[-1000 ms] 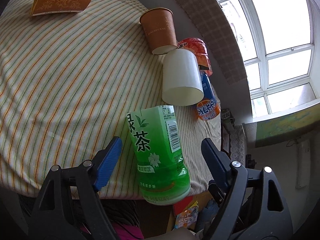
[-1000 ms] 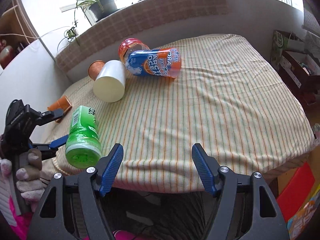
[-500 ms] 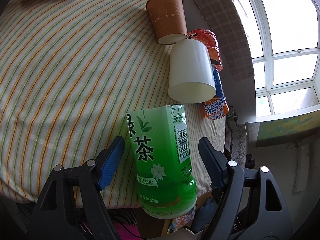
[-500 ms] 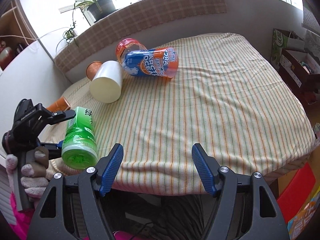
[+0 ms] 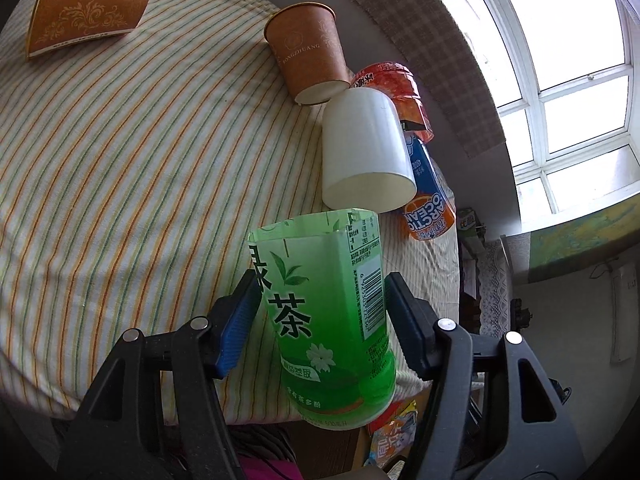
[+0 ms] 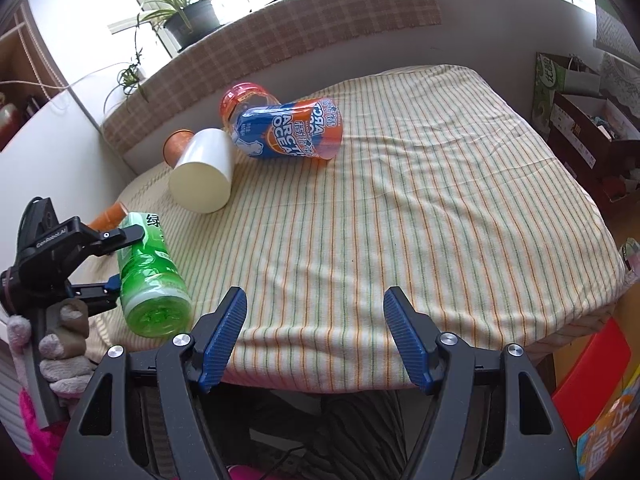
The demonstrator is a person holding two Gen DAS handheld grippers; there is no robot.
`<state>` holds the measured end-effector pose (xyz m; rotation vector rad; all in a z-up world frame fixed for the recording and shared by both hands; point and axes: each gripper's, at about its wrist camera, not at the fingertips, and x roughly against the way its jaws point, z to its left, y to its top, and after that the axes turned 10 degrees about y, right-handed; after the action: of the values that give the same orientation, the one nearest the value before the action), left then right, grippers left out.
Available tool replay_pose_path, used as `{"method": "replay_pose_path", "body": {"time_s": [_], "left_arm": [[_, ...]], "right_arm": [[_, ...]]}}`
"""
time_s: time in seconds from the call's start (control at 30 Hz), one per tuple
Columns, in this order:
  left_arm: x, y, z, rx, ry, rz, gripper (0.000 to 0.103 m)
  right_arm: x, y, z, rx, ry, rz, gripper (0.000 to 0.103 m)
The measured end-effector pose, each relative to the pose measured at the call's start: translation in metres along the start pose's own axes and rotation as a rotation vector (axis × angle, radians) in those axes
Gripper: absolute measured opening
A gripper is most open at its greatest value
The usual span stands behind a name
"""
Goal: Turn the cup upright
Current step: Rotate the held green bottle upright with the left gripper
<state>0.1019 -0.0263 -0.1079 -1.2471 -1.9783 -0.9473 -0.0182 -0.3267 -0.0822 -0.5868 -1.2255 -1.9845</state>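
Glossy translucent plastic green cup (image 5: 328,320); matt woven striped cloth (image 6: 400,220).

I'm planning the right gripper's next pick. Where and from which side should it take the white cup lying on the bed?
Grip the white cup across its mid-wall, coming from above with a finger on either flank. It lies on its side with the open mouth facing the bed's near edge; its far end is crowded by the brown cup and the blue-and-orange cup, so the ends are likely awkward.

Cups lying on the table (image 6: 420,208)

Cut bottle cup (image 5: 328,320) nearest the edge; paper cup (image 5: 366,156) behind it, touching the soda-label cup (image 5: 428,204).
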Motion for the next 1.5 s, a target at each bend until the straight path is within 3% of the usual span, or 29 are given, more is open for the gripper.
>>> {"method": "replay_pose_path", "body": {"time_s": [0.37, 0.7, 1.0, 1.5], "left_arm": [[0.037, -0.003, -0.027, -0.195, 0.144, -0.196, 0.062], [0.036, -0.009, -0.063, -0.393, 0.294, -0.346, 0.06], [0.028, -0.02, -0.081, -0.476, 0.327, -0.386, 0.06], [0.028, -0.035, -0.089, -0.526, 0.308, -0.363, 0.06]], "right_arm": [[0.0, -0.001, 0.003, 0.002, 0.001, -0.002, 0.07], [0.001, 0.0, 0.0, -0.015, -0.004, -0.009, 0.071], [0.005, -0.001, -0.003, -0.024, -0.011, -0.016, 0.07], [0.006, -0.001, 0.0, -0.024, -0.012, -0.021, 0.07]]}}
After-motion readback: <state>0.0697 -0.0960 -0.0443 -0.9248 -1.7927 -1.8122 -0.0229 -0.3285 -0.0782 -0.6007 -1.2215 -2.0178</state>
